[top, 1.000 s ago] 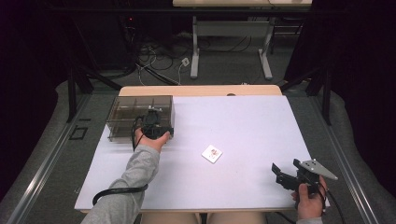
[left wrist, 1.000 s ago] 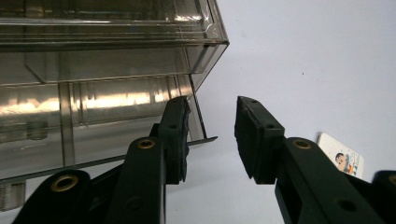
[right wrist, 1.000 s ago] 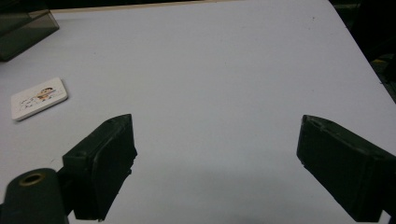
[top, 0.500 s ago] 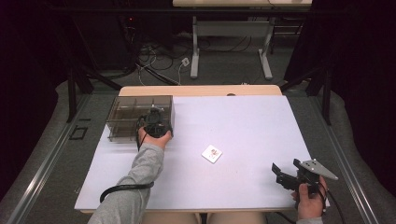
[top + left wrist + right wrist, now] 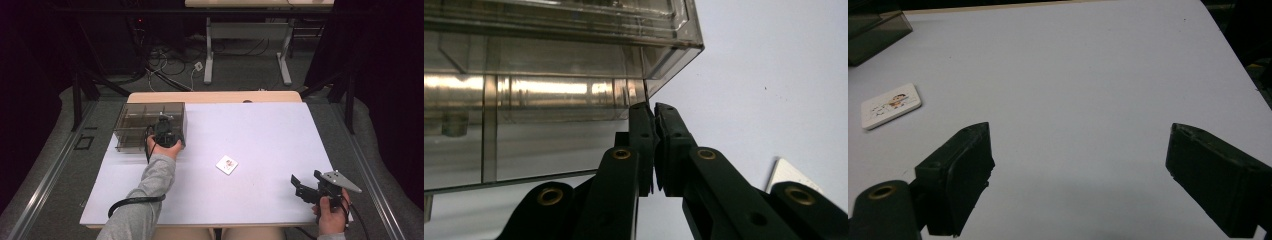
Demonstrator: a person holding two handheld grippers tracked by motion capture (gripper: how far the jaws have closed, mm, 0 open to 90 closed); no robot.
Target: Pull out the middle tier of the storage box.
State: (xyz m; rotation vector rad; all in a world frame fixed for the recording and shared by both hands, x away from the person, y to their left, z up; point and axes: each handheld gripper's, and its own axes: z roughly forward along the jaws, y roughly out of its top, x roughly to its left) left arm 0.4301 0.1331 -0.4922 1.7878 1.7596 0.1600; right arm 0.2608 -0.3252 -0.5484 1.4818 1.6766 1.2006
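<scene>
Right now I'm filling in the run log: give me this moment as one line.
left gripper: jaws just closing, now shut at smoky plastic box corner, grip unclear | right gripper: open, nothing between | white card: flat on table, untouched

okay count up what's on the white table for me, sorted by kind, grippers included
Clear smoky plastic organizer box: 1
Small white card with a picture on it: 1
Hand-held gripper: 2, the left hand-held gripper at the box's near corner and the right hand-held gripper at the table's near right
Total: 4

Grey sleeve (image 5: 150, 190), black brass-riveted tongs (image 5: 653, 150)
</scene>
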